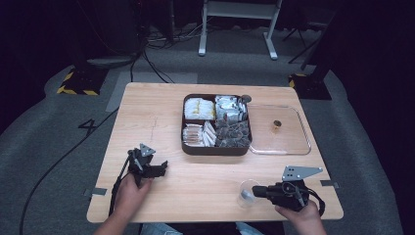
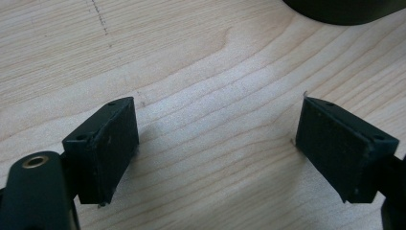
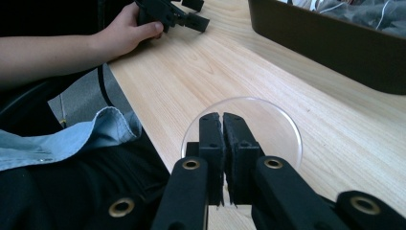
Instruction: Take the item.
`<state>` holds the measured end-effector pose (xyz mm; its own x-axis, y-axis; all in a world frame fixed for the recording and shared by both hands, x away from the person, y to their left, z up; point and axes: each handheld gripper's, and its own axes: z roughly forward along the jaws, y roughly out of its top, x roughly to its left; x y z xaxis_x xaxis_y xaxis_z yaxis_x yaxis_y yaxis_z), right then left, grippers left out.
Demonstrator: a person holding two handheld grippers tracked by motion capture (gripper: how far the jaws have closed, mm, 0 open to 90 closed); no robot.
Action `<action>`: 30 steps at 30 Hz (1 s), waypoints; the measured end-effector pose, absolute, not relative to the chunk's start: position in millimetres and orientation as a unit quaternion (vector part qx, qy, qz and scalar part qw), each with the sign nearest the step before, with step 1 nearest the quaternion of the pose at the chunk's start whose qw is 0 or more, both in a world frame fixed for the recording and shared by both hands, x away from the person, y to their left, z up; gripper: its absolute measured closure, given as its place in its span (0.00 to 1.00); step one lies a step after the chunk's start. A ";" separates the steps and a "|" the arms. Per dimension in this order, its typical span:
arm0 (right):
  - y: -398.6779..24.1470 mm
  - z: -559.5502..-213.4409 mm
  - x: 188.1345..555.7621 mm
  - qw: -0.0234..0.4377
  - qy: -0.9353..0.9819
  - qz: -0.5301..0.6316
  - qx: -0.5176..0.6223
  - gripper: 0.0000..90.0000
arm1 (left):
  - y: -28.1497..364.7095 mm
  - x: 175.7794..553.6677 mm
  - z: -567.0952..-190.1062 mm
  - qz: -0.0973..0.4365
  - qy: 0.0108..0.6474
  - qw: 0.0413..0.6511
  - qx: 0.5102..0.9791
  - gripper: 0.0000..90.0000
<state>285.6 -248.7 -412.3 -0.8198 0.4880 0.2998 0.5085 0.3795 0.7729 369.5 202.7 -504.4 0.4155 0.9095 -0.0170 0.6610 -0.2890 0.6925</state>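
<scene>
**Right jaws pinch a clear cup at the table's near edge**

A wooden table (image 1: 161,112) stands on grey carpet. Toward its far side sits a dark tray (image 1: 215,149) with four compartments full of wrapped packets: yellowish ones far left, silver ones far right, pale ones near left, dark ones near right. A clear lid (image 1: 288,142) lies flat just beside the tray on its right, touching its edge, with a small brown knob (image 1: 277,126) at its middle.

The left gripper (image 1: 159,169) rests low over bare wood near the left front, well apart from the tray. Its jaws stand wide apart with nothing between them.

The right gripper (image 1: 255,191) is at the right front. Its jaws are pressed together on the rim of a clear cup (image 1: 246,193), which lies at the table's near edge. In the right gripper view the cup's (image 3: 282,129) round outline shows just beyond the closed tips, its wall caught between the pads.
</scene>
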 end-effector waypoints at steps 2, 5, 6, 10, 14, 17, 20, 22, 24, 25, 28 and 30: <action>-249.1 -413.0 285.5 0.011 -0.829 -0.471 -0.301 0.91 | 202.7 369.5 -504.4 0.195 0.504 0.318 0.779 0.17; -251.0 -414.0 285.1 0.017 -0.826 -0.475 -0.303 0.88 | 202.6 369.5 -504.4 0.195 0.504 0.318 0.778 0.17; -251.8 -413.8 285.1 0.016 -0.825 -0.476 -0.303 0.87 | 202.5 369.6 -504.4 0.195 0.505 0.318 0.778 0.17; -254.4 -411.7 287.4 0.007 -0.825 -0.475 -0.308 0.81 | 202.4 369.8 -504.4 0.195 0.504 0.319 0.779 0.17; -255.8 -403.3 294.5 -0.014 -0.826 -0.468 -0.313 0.67 | 202.5 369.8 -504.3 0.195 0.504 0.318 0.779 0.17; -257.3 -397.0 298.4 -0.030 -0.826 -0.467 -0.316 0.62 | 202.5 369.8 -504.4 0.196 0.504 0.318 0.779 0.17; -259.9 -393.5 302.3 -0.041 -0.824 -0.466 -0.321 0.59 | 202.4 369.8 -504.4 0.195 0.504 0.319 0.778 0.17; -263.8 -391.5 307.8 -0.064 -0.824 -0.456 -0.329 0.56 | 202.4 369.7 -504.4 0.195 0.505 0.318 0.779 0.17; -267.8 -391.0 312.5 -0.082 -0.825 -0.448 -0.335 0.54 | 202.4 369.7 -504.4 0.195 0.505 0.318 0.778 0.17; -271.1 -390.9 315.9 -0.093 -0.823 -0.443 -0.342 0.53 | 202.4 369.7 -504.4 0.195 0.505 0.318 0.778 0.17; -279.3 -392.3 324.2 -0.105 -0.819 -0.435 -0.359 0.51 | 202.4 369.7 -504.4 0.195 0.505 0.318 0.778 0.17; -285.6 -394.0 330.1 -0.123 -0.816 -0.424 -0.372 0.49 | 202.4 369.6 -504.4 0.195 0.505 0.318 0.778 0.17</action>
